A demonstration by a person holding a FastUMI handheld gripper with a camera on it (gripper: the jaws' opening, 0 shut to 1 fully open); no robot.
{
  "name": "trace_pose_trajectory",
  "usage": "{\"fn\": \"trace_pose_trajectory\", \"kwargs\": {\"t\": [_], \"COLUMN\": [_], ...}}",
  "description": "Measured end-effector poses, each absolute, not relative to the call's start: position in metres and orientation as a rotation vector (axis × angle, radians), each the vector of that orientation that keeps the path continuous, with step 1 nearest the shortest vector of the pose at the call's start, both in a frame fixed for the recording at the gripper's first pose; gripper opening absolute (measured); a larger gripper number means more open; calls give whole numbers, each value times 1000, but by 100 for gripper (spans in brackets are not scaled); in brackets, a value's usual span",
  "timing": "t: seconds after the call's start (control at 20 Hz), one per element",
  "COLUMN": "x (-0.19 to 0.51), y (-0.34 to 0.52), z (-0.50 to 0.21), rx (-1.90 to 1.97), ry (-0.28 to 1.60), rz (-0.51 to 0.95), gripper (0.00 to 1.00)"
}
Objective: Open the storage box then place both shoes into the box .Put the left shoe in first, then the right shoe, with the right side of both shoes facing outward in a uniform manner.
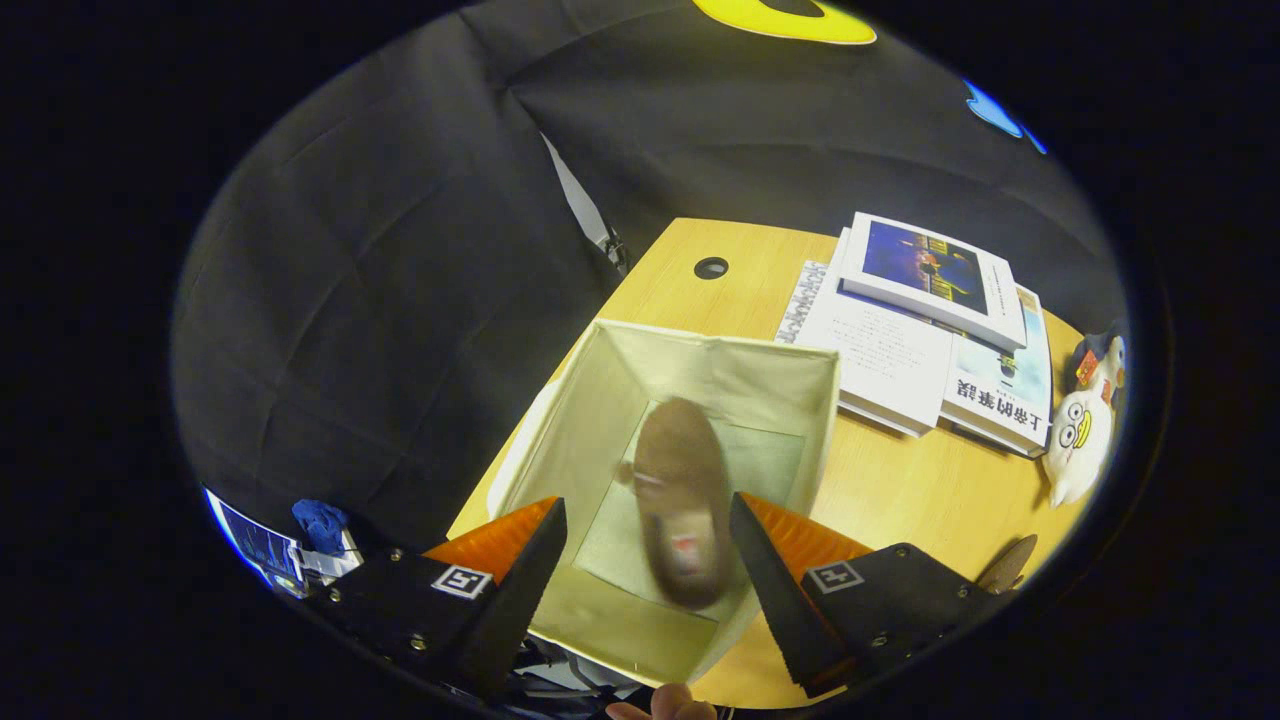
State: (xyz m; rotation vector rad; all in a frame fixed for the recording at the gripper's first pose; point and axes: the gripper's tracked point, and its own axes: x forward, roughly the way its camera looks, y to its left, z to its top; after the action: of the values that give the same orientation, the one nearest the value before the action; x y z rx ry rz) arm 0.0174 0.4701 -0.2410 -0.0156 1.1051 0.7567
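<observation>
The gripper (645,560) is being held above an open cream fabric storage box (770,375), its two fingers spread wide apart and gripping nothing. A brown shoe (682,500), blurred, is being seen inside the box, below and between the fingers. The box is resting on a wooden surface (900,490), beside a stack of books (920,330) and a white plush toy (1085,425).

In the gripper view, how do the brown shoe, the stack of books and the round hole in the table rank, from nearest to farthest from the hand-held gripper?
The hand-held gripper is open.
1. Brown shoe: in the box, between the fingers.
2. Stack of books: beyond the box, to one side.
3. Round hole: near the table's far edge.
</observation>
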Motion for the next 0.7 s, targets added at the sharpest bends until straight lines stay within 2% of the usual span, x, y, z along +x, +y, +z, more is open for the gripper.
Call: {"fn": "trace_pose_trajectory", "kwargs": {"t": [0.7], "x": [53], "y": [381], "z": [-184], "rx": [61], "ry": [977], "rz": [706], "gripper": [99]}}
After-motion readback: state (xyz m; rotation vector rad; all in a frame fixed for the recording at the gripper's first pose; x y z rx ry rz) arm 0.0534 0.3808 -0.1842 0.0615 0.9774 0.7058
